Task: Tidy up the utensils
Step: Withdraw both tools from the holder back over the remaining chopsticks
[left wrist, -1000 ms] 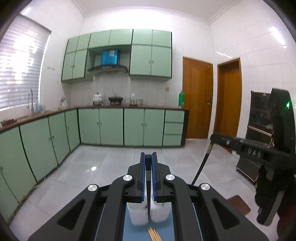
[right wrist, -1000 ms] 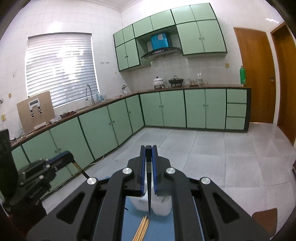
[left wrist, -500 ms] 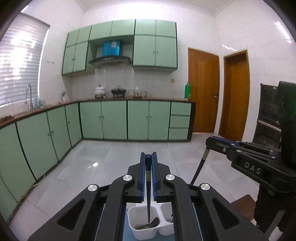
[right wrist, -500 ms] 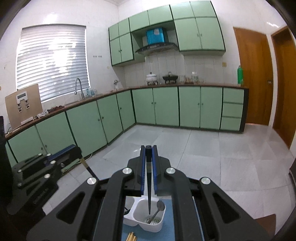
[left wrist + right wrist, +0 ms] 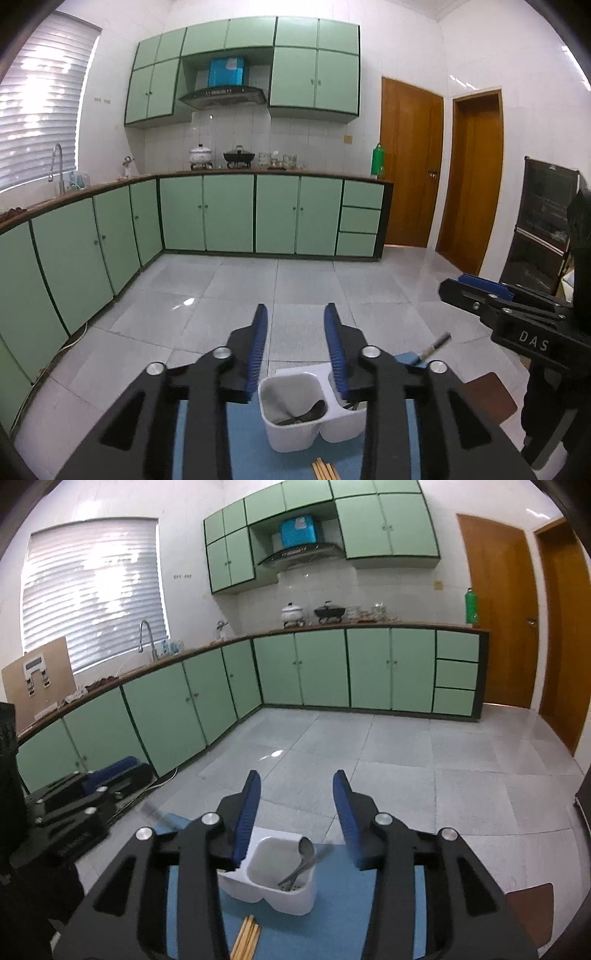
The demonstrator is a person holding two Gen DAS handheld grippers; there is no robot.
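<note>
A white two-compartment utensil holder (image 5: 310,413) (image 5: 273,878) stands on a blue mat (image 5: 243,443) (image 5: 332,908). Dark spoons lie in its compartments; in the right wrist view a spoon (image 5: 304,856) leans in the nearer one. Wooden chopsticks (image 5: 325,470) (image 5: 245,939) lie on the mat in front of the holder. My left gripper (image 5: 297,347) is open and empty above the holder. My right gripper (image 5: 295,812) is open and empty above it too. A dark stick-like utensil (image 5: 436,345), blurred, is in the air below the right gripper's body (image 5: 517,317).
The mat's far edge drops to a grey tiled floor (image 5: 295,288). Green cabinets (image 5: 229,214) line the far and left walls. Two wooden doors (image 5: 410,162) stand at the right. A brown seat corner (image 5: 487,398) shows by the mat.
Both grippers were shut on thin dark utensils and have opened. Both have tilted down, so the holder and chopsticks show more. One dark utensil is falling near the mat's right edge.
</note>
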